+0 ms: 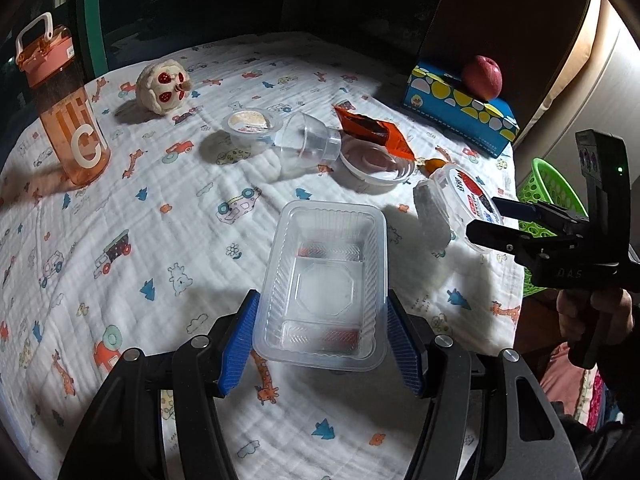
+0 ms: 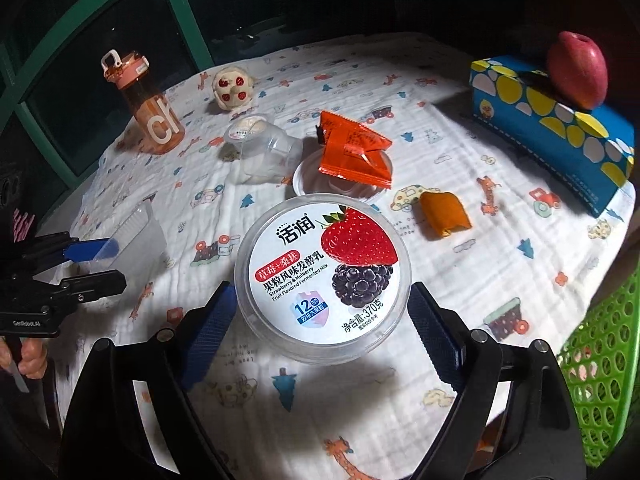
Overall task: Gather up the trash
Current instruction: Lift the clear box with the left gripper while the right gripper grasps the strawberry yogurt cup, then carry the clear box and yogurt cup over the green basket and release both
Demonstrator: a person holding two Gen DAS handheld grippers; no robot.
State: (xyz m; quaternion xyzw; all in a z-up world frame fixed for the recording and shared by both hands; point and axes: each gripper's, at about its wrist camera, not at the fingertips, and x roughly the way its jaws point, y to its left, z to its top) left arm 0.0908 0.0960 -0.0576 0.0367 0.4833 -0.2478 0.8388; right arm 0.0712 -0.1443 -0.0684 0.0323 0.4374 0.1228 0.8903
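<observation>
My left gripper is shut on a clear rectangular plastic tray, blue pads pressed on its two long sides, held over the cartoon-print cloth. My right gripper is shut on a round yogurt tub with a strawberry and mulberry lid, lifted a little so that a shadow lies under it. In the left wrist view, the right gripper holds the tub tilted near the table's right edge. An orange wrapper, an orange peel, a tipped clear cup and a foil-lidded cup lie on the cloth.
A green mesh basket stands off the table's right edge. An orange bottle and a plush toy sit at the far left. A blue tissue box with an apple on it sits far right. A white bowl lies mid-table.
</observation>
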